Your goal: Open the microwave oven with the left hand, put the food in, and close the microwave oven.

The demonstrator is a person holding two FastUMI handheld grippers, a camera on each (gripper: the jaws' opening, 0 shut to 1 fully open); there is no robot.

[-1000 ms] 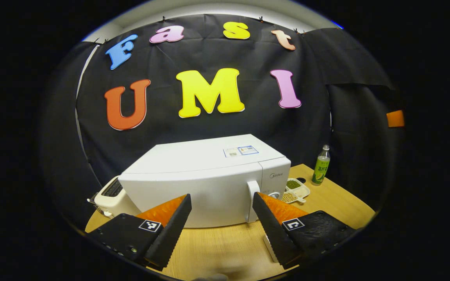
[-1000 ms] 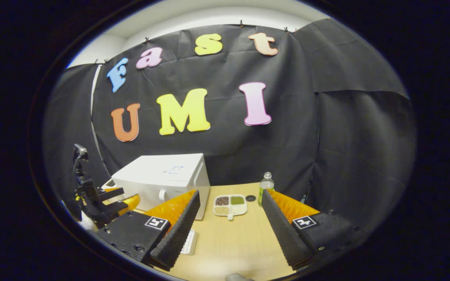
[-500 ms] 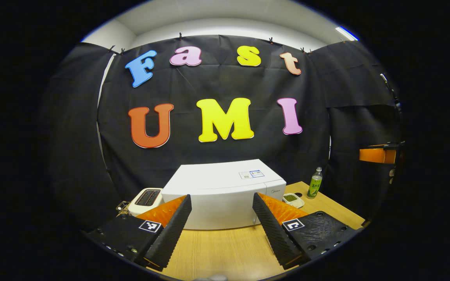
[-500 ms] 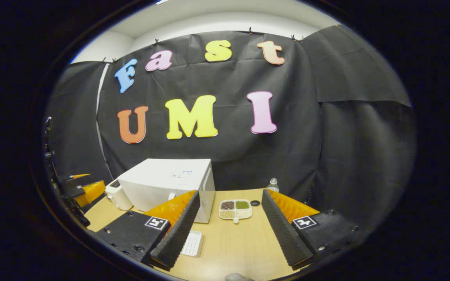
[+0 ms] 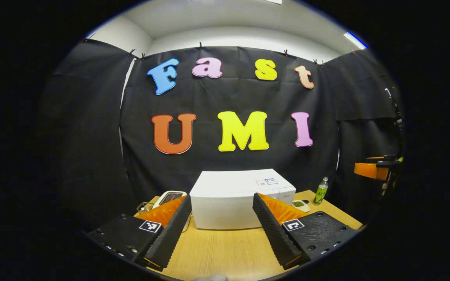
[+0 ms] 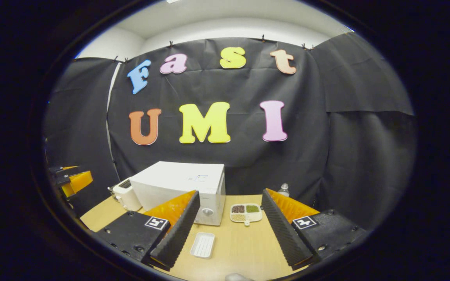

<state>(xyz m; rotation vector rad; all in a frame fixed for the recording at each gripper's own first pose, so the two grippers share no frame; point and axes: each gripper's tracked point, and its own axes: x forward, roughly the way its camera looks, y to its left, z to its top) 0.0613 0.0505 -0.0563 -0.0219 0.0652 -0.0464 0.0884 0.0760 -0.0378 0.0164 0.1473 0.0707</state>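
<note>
Over on the far left of the pale wooden counter sits a small white toaster, just beside the boxy white microwave oven, which is near the back by the black cloth wall with its door shut. In the right gripper view, an empty white rectangular plastic tray lies on the counter in front of the microwave, and just right of the microwave there's a white divided dish of beans and grains, with a clear plastic bottle behind it. The left tongs are spread wide with nothing between them, held above the counter and facing the microwave's front. The right tongs are also spread wide and empty, well back from the microwave. In the left gripper view the green-labelled bottle stands at the far right of the counter.
</note>
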